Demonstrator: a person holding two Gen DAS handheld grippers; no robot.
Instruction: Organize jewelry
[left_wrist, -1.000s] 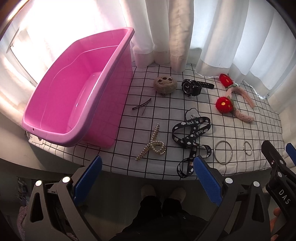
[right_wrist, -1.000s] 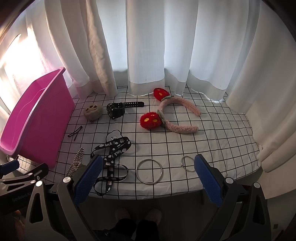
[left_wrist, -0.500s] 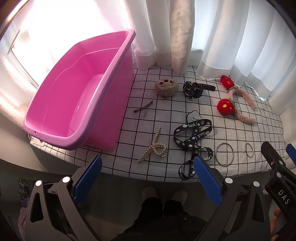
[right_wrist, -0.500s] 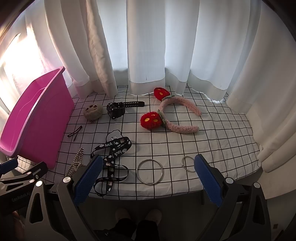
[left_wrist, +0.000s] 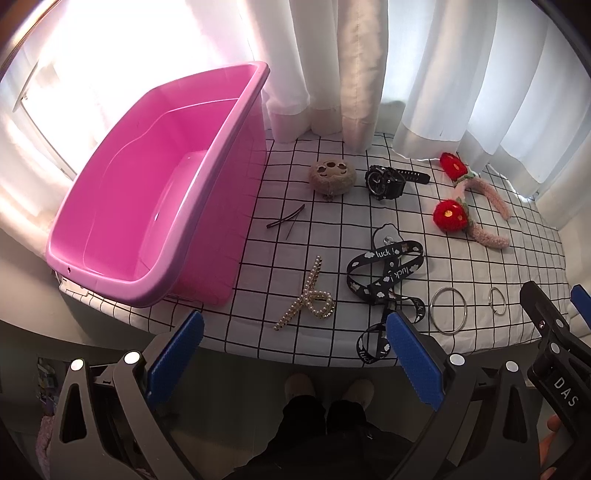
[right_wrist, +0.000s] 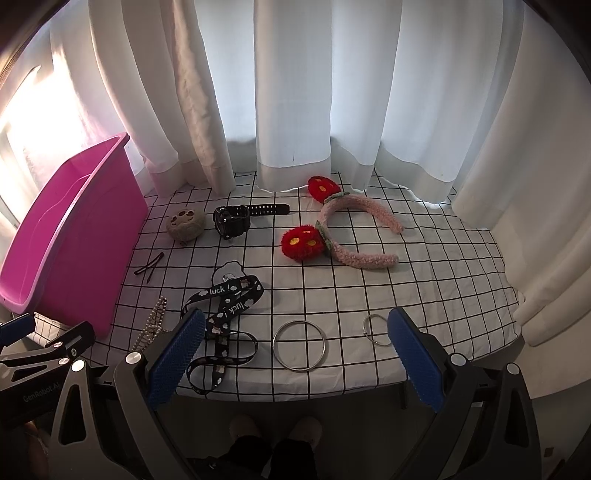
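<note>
Both wrist views looked forward and down from just off the tabletop's (left_wrist: 480, 343) near edge; the left faced the pink tub (left_wrist: 155, 192), and both shared the lanyard (right_wrist: 229, 306).

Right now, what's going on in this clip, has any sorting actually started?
Not yet. A person holds both grippers at the near edge of the table, the left gripper and right gripper open and empty. The pink tub has nothing in it. Everything is laid out on the checked cloth: pearl hair clip, black lanyard, two metal rings, watch, fuzzy headband, bobby pins and a brown round piece.
</note>
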